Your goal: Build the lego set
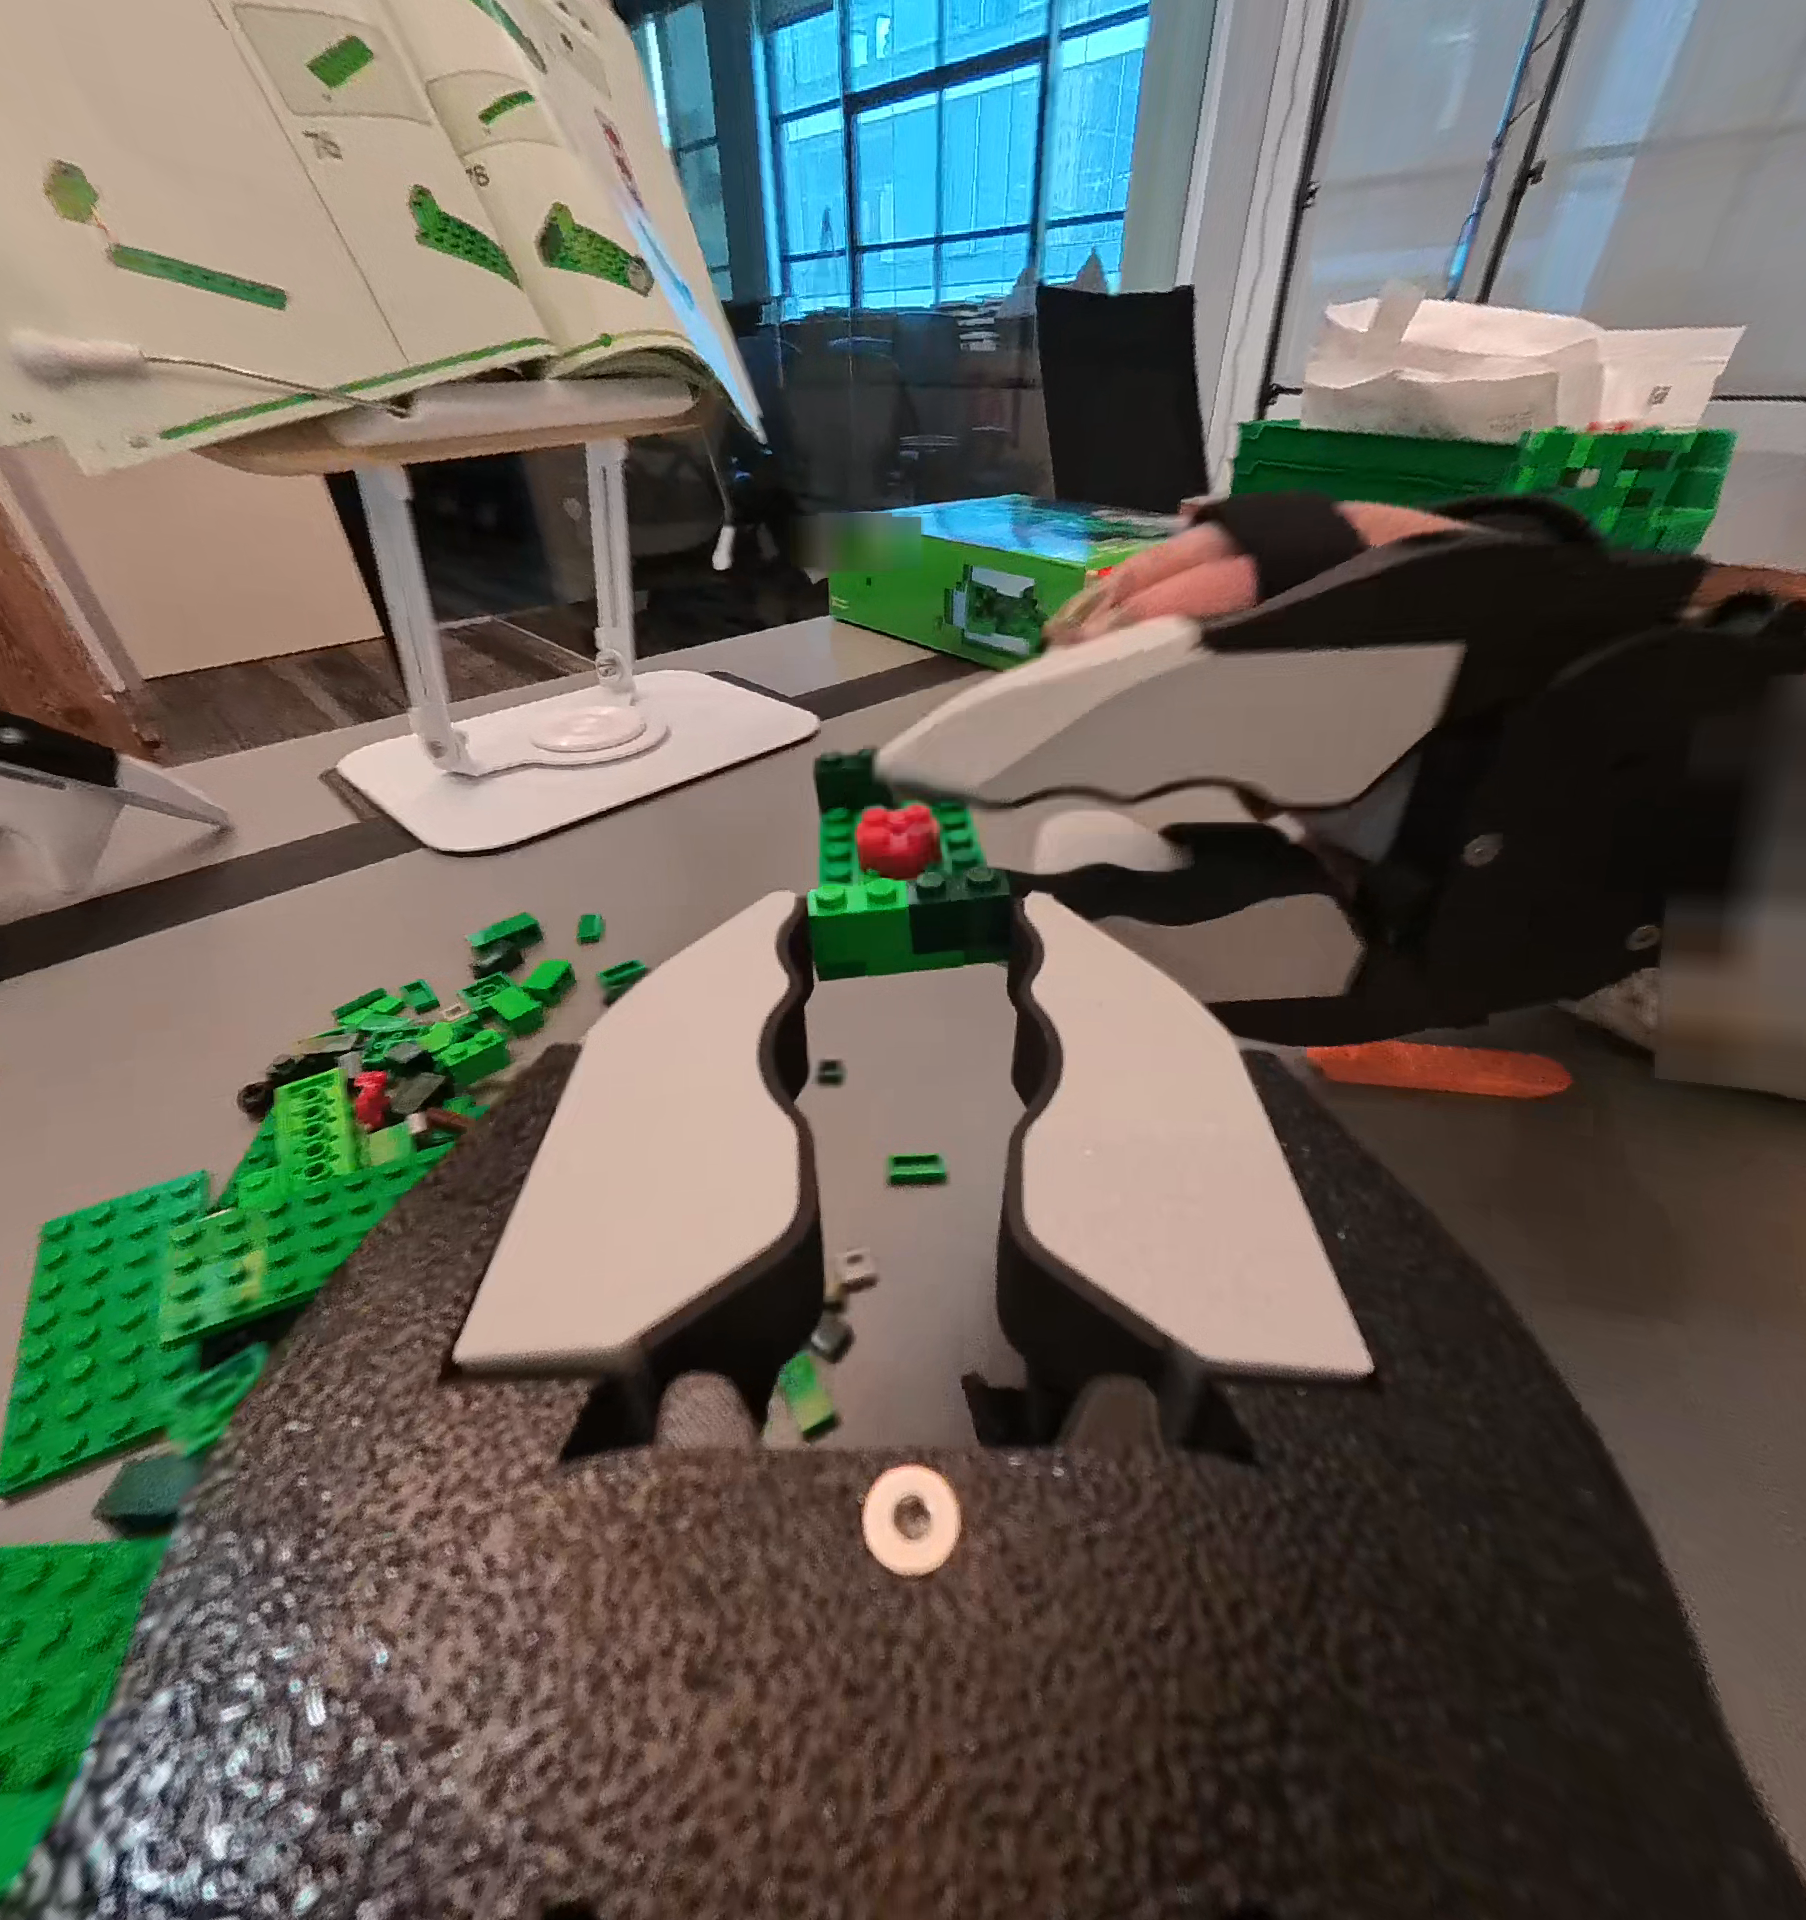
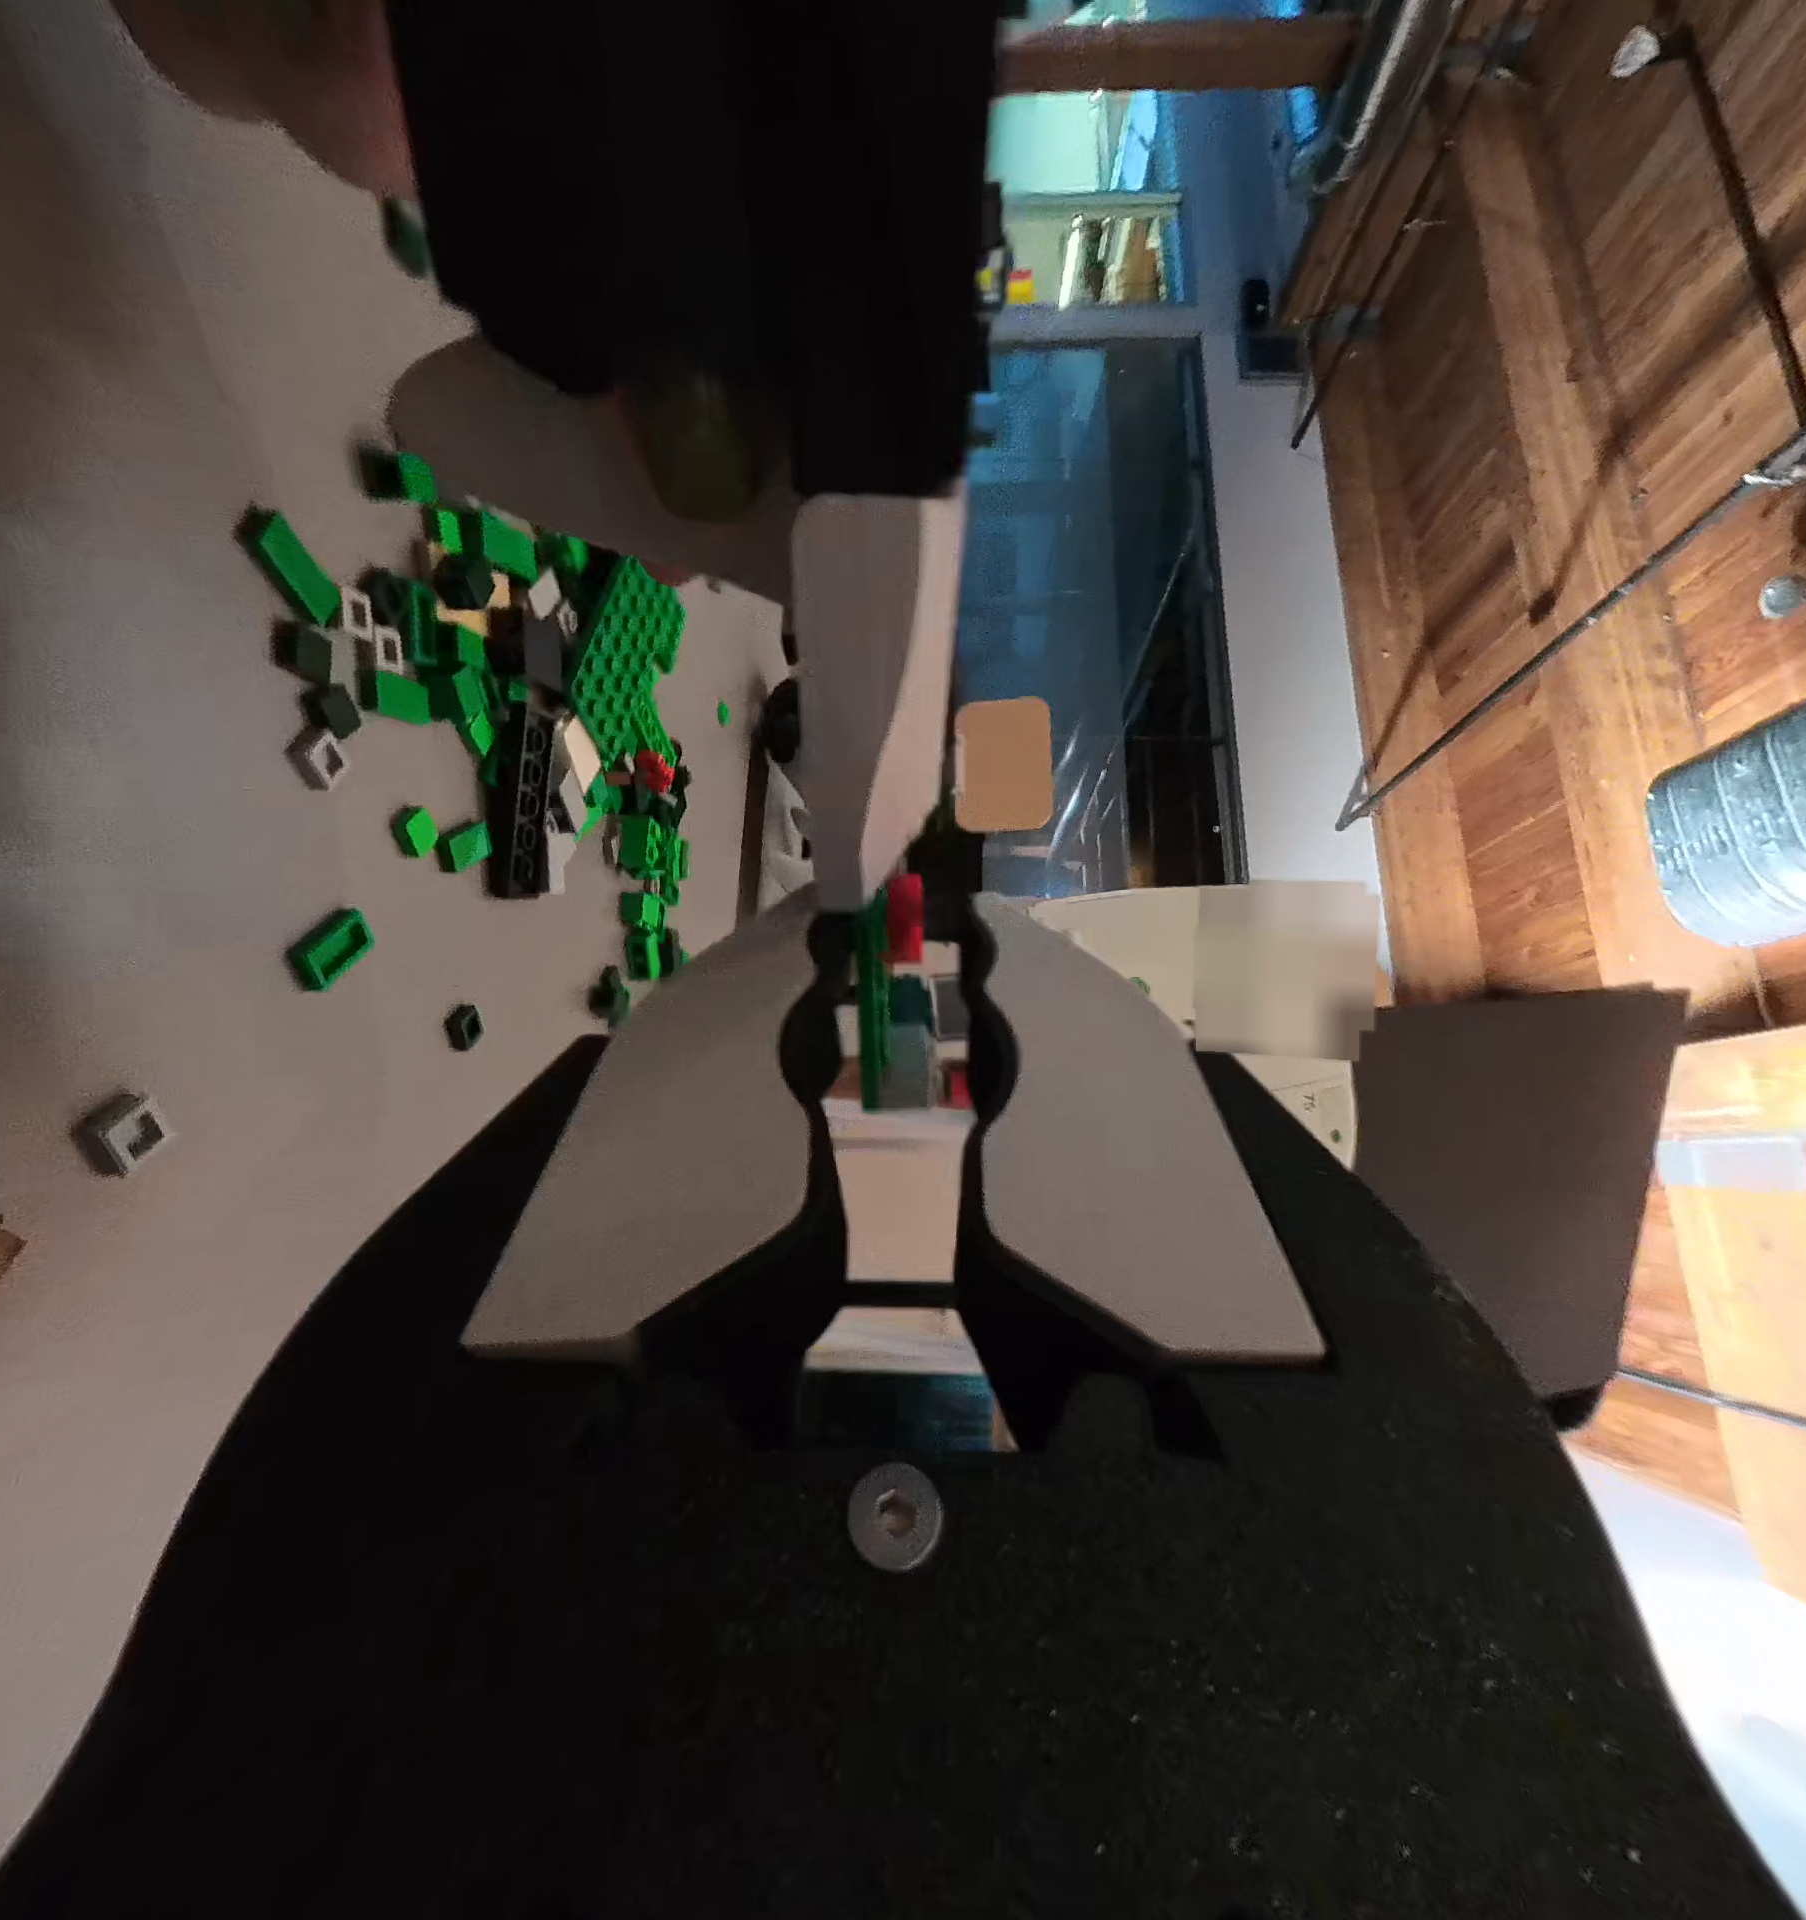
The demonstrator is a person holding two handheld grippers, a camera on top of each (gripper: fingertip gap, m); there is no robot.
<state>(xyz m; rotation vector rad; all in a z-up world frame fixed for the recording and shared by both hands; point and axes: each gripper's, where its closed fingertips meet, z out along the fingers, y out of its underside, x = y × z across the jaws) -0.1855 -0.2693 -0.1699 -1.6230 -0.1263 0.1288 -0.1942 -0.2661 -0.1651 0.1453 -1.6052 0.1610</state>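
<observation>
Right now the left gripper (image 1: 909, 925) pinches a small green stud-topped brick assembly (image 1: 904, 914) at its near end, one pale grey finger on each side, holding it above the grey worktop (image 1: 1501, 1299). On top of that assembly sits a round red studded piece (image 1: 894, 840). From the worktop's right side the right gripper (image 1: 1034, 821), turned on its side and held by a hand in a black fingerless glove (image 1: 1294, 551), reaches to the assembly's far part; its fingers are parted, one above the red piece and one lower, and whether they touch the bricks cannot be told (its own view shows the assembly edge-on between them). Toward the worktop's left edge lies a heap of loose green bricks (image 1: 442, 1029) with flat green studded plates (image 1: 120, 1309). Near the far left corner an open instruction booklet (image 1: 286, 208) rests on a white stand (image 1: 577, 748), and a green set box (image 1: 992, 571) sits by the far edge.
</observation>
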